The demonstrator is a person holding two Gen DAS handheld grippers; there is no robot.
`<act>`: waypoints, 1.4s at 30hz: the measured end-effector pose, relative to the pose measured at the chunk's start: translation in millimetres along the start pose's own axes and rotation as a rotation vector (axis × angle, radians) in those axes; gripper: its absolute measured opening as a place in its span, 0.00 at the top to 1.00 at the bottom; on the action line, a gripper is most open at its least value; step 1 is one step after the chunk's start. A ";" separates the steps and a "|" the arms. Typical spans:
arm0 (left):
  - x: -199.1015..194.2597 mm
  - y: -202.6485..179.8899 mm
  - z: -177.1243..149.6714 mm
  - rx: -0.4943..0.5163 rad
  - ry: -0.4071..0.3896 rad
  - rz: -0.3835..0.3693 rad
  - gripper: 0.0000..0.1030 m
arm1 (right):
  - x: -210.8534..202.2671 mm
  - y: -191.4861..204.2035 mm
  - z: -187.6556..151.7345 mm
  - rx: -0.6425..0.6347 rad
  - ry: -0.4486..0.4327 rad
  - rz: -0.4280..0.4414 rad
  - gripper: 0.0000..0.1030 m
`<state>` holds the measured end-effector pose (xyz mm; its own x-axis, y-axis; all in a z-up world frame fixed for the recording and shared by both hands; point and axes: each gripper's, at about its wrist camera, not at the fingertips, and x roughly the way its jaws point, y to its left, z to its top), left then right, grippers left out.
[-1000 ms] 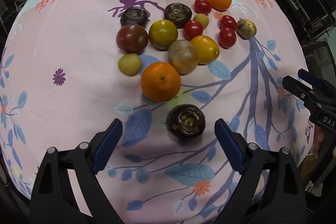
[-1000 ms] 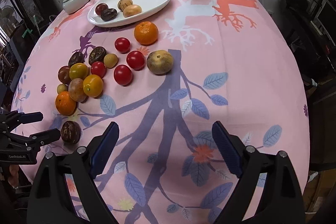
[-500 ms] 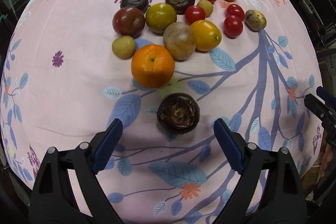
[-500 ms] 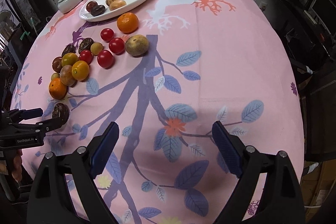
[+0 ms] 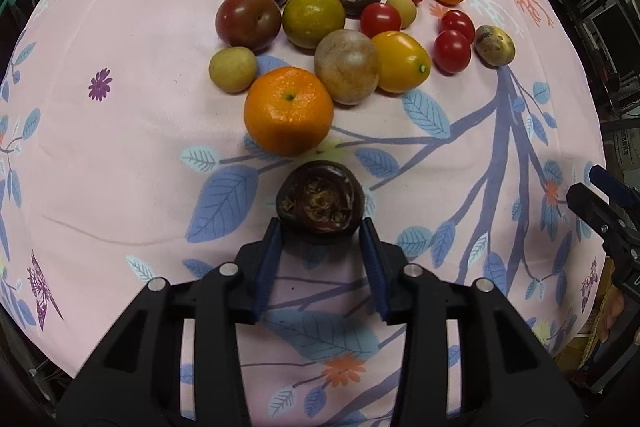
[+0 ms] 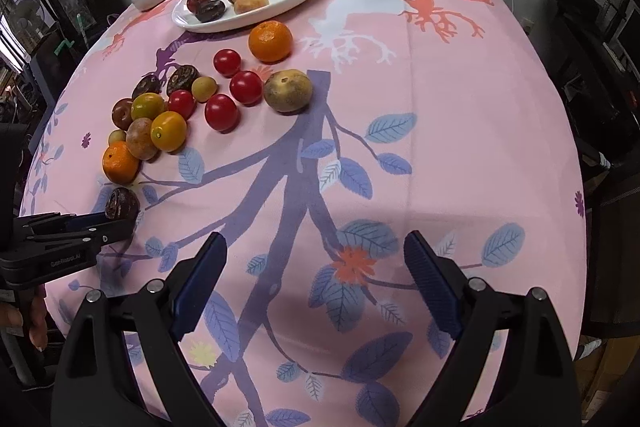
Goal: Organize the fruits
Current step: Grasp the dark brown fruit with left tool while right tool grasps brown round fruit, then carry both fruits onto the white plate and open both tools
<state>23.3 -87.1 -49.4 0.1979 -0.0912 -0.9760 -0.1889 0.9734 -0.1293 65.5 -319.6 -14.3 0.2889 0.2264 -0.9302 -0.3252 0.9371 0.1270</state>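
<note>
Left gripper (image 5: 321, 227) closing around dark wrinkled fruit (image 5: 320, 205), pads touching its sides, right gripper (image 6: 316, 259) wide open above pink tablecloth (image 6: 460, 115), holding nothing

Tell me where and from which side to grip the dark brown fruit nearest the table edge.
Grip the dark brown fruit across its widest rounded flanks, coming from above. It lies flat, hollow crown up, clear of the orange. The left gripper is already closing its jaws there.

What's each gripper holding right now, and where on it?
Left gripper is closing on the dark brown wrinkled round fruit, blue pads at its two sides. Right gripper holds nothing.
</note>
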 end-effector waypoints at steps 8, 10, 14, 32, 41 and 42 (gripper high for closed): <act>2.8 -7.6 8.7 0.025 -0.020 0.026 0.57 | 1.9 -3.0 3.5 0.006 0.007 0.008 0.12; 3.2 -9.5 10.0 0.049 -0.016 0.030 0.58 | 3.3 -4.8 4.7 0.017 0.008 0.010 0.12; -8.1 -11.8 12.3 0.086 -0.052 0.049 0.58 | 9.6 -3.6 8.9 0.022 0.015 0.008 0.12; -34.2 31.3 39.8 -0.022 -0.115 -0.036 0.58 | 71.3 14.3 88.0 -0.025 0.031 0.022 0.29; -34.4 42.4 55.5 -0.070 -0.119 -0.051 0.58 | 90.8 17.2 107.1 -0.076 0.047 0.009 0.61; -33.6 42.0 56.4 -0.069 -0.116 -0.050 0.58 | 90.7 16.3 107.1 -0.073 0.046 0.013 0.62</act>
<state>63.0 -31.3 -12.1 0.3178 -0.1103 -0.9417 -0.2408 0.9513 -0.1926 182.9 -255.3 -59.7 0.2430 0.2247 -0.9436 -0.3941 0.9118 0.1156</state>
